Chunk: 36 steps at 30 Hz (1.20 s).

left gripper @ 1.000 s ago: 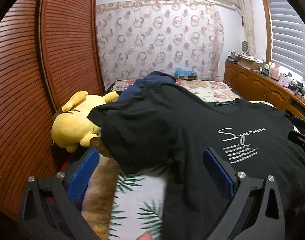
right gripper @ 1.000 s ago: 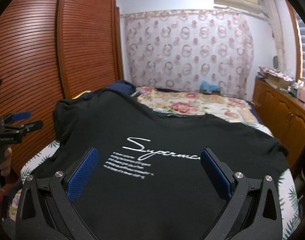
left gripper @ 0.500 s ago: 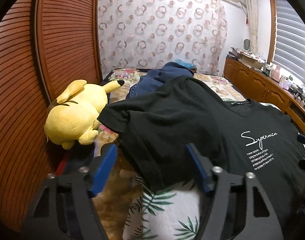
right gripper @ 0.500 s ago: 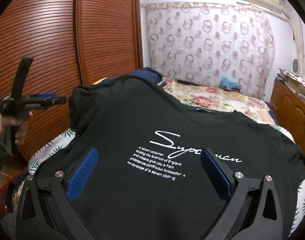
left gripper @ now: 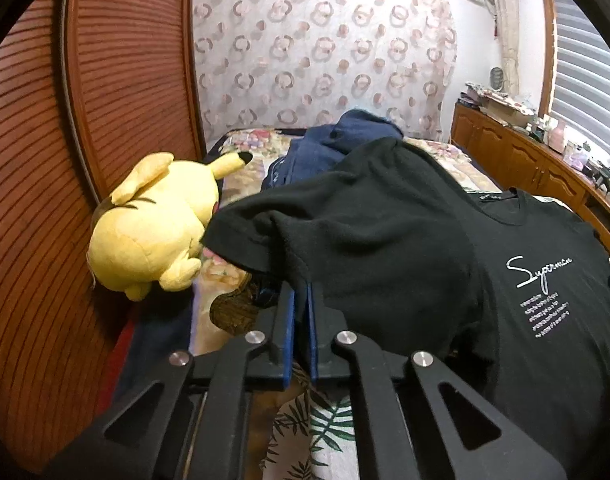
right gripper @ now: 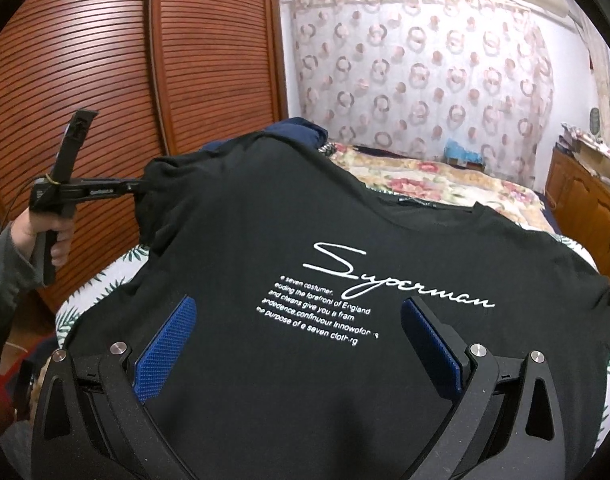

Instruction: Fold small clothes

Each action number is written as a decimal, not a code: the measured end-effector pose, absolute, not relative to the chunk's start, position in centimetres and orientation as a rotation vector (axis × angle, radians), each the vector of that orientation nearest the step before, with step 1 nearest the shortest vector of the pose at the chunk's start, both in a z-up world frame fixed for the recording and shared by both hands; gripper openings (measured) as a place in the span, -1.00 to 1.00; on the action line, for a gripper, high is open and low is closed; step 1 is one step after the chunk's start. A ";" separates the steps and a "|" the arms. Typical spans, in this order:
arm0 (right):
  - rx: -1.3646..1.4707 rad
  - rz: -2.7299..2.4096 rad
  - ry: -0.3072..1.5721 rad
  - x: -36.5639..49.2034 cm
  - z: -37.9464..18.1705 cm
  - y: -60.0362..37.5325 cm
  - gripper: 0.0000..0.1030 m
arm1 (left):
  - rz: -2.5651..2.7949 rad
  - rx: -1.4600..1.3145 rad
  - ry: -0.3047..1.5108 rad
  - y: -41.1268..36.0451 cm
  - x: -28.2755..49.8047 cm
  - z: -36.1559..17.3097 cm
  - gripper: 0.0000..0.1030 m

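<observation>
A black T-shirt (right gripper: 345,240) with white "Superman" script lies spread front-up on the bed; it also shows in the left wrist view (left gripper: 405,248). My left gripper (left gripper: 301,292) is shut on the shirt's left side, just under the sleeve (left gripper: 241,236), and lifts the cloth. In the right wrist view the left gripper (right gripper: 135,188) pinches that same raised edge. My right gripper (right gripper: 297,320) is open, its blue pads (right gripper: 169,344) hovering over the lower front of the shirt, holding nothing.
A yellow plush toy (left gripper: 153,220) lies left of the shirt by the wooden louvred wardrobe (left gripper: 85,120). A navy garment (left gripper: 337,140) lies behind the shirt. The leaf-print sheet (left gripper: 325,432) shows at the bed's near edge. A wooden cabinet (left gripper: 537,168) runs along the right.
My left gripper has closed from wide open onto the shirt's left edge below the sleeve and raised it. My right gripper stayed open and moved closer over the print.
</observation>
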State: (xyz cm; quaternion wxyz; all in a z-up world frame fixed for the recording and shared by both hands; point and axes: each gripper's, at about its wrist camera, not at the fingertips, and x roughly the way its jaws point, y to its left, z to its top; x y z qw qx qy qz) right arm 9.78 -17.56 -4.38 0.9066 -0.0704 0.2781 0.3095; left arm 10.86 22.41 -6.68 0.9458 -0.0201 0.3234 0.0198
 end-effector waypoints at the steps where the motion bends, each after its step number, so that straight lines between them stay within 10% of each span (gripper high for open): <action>1: -0.144 0.637 0.576 9.9 -4.5 -17.6 1.00 | 0.043 -0.039 0.650 22.3 10.7 -6.4 -0.97; 24: -0.064 0.526 0.552 11.3 -3.2 -23.2 1.00 | -0.256 0.050 0.560 9.1 14.7 2.2 -0.91; 36: -0.105 0.528 0.546 12.0 -3.4 -22.7 1.00 | -0.226 0.033 0.531 10.3 11.7 2.0 -0.02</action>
